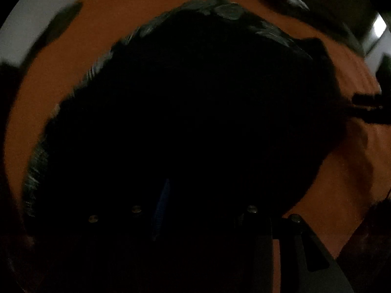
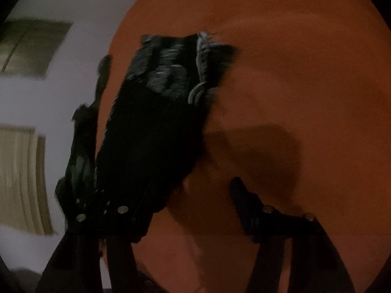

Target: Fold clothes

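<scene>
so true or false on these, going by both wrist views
1. The garment lies on an orange surface. True.
2. The garment is plain white. False: it is dark with a grey pattern.
3. The right gripper has its jaws clamped together. False: they stand apart, with orange surface showing between them.
4. The garment fills most of the left wrist view. True.
</scene>
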### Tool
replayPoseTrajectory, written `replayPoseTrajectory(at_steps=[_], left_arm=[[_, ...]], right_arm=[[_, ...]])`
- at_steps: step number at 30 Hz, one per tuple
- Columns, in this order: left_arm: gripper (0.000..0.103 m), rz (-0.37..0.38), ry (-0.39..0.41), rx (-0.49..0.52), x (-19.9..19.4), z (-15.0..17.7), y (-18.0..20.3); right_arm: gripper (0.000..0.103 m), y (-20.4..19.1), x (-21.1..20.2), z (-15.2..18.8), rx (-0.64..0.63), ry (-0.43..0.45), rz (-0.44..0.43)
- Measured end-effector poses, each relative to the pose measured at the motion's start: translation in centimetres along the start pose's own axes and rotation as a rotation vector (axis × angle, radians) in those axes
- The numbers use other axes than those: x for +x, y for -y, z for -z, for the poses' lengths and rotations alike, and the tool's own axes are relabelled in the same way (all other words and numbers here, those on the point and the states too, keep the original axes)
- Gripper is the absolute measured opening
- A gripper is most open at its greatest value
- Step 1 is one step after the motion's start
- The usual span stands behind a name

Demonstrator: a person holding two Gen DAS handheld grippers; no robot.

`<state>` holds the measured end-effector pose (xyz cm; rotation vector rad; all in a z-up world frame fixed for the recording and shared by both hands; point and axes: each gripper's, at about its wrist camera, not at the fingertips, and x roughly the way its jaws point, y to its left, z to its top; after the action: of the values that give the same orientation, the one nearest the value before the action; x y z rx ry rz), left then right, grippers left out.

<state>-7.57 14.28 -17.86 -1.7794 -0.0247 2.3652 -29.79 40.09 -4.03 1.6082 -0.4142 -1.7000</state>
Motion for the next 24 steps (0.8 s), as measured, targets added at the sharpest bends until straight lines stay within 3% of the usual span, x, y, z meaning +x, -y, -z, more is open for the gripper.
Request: replayPoseTrajectory(at_steps=[3, 6, 9, 10, 11, 13, 15, 16, 18, 19, 20, 23, 24], left_arm=[[0.044, 0.036, 0.041, -0.095, -0.9, -0.9, -1.7], [0.044, 0.091, 0.045, -0.173, -1.3, -1.5, -3.2], [0.044, 0.137, 0.07, -0.221, -2.8, -0.9, -3.9], [0.044, 0.149, 0.08, -0.22, -3.5, -0.6, -4.0], [0.044, 0.158, 0.088, -0.21, -4.4, -0.1, -4.0], [0.044, 0.15, 0.105, -0.211, -6.1, 1.4, -4.3], [0.044, 0.15, 0.123, -0.238, -7.6, 2.7, -5.6], [0.044, 0.153, 0.13, -0.253, -8.1, 3.0, -6.5], [0.044, 0.135, 0.134, -0.269, -8.7, 3.3, -8.5], [0.044, 0.114, 0.133, -0.276, -8.8, 3.2, -9.4], [0.044, 0.104, 0.139, -0.292, -9.1, 3.4, -10.1], [0.044, 0.079, 0.157, -0.345, -9.9, 3.8, -12.0], [0.044, 0.079, 0.166, -0.364, -10.2, 4.1, -12.5]], right_arm=[[0.048, -3.8, -0.6, -1.3, -0.209, 0.126, 0.047], [0.048, -6.2, 1.7, -3.3, -0.35, 0.088, 0.148], [0.046, -6.2, 4.5, -5.0, -0.42, 0.026, 0.229], [0.038, -5.8, 5.4, -5.6, -0.451, 0.01, 0.309], [0.02, -5.1, 5.5, -6.3, -0.443, 0.008, 0.366], [0.0, -3.9, 5.1, -7.7, -0.398, 0.011, 0.447], [0.001, -4.8, 3.5, -9.2, -0.396, 0.034, 0.447], [0.002, -6.3, 3.5, -9.7, -0.45, 0.02, 0.403], [0.023, -9.4, 3.4, -10.8, -0.562, -0.011, 0.311], [0.058, -10.9, 3.4, -11.3, -0.617, -0.026, 0.264], [0.086, -12.2, 4.8, -11.7, -0.661, -0.054, 0.234], [0.087, -16.0, 9.1, -12.8, -0.79, -0.139, 0.144], [0.087, -16.4, 11.2, -13.5, -0.796, -0.16, 0.166]])
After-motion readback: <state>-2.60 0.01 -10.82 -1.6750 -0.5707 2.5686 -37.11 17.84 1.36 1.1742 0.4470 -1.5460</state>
